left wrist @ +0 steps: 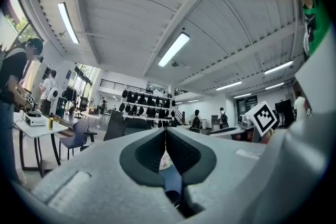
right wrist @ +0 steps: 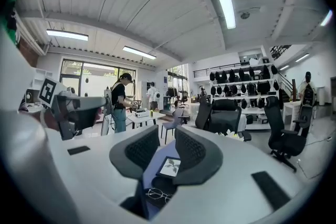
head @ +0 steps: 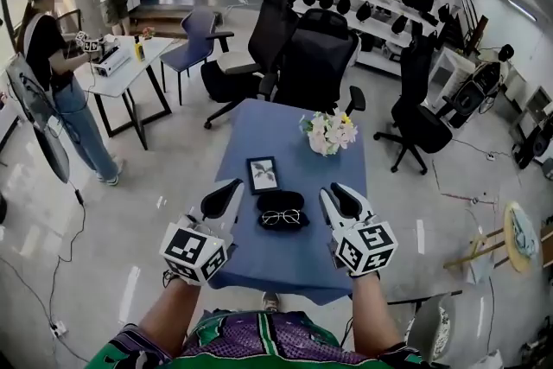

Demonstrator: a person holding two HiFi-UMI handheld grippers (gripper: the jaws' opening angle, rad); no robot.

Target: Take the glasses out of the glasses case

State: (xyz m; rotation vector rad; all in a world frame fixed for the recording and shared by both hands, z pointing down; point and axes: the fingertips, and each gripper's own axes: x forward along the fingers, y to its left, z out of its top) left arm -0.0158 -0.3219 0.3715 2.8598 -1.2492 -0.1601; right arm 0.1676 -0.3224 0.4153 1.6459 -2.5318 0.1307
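Pressing its dark pads together tip to tip, the left gripper (head: 232,188) (left wrist: 165,134) is gripping nothing; its own view is showing only a thin slit below the tips. The right gripper (head: 333,194) (right wrist: 167,138) is standing released, its ribbed black pads apart with a clear gap and nothing caught between them.

Both grippers are hovering low over the near end of a long table draped in blue cloth (head: 259,264), one on each side of an open, black, oval hard-shell glasses case (head: 281,200) (right wrist: 164,184), close to it but not touching. The thin, wire-rimmed glasses with round lenses (head: 282,218) (right wrist: 156,195) are lying in the nearer half of that case. Through the right gripper's gap the glasses and case are showing low down.

Just beyond the case, a small black-framed picture of a leafy sprig (head: 263,174) (right wrist: 169,166) is lying flat on the cloth. Farther along, towards the right edge, a bunch of pale flowers (head: 329,132) is sitting. Black office chairs (head: 315,56) are standing past the far end of the table, and a person in a black top (head: 50,56) is working at a white table (head: 130,69) well off to the left.
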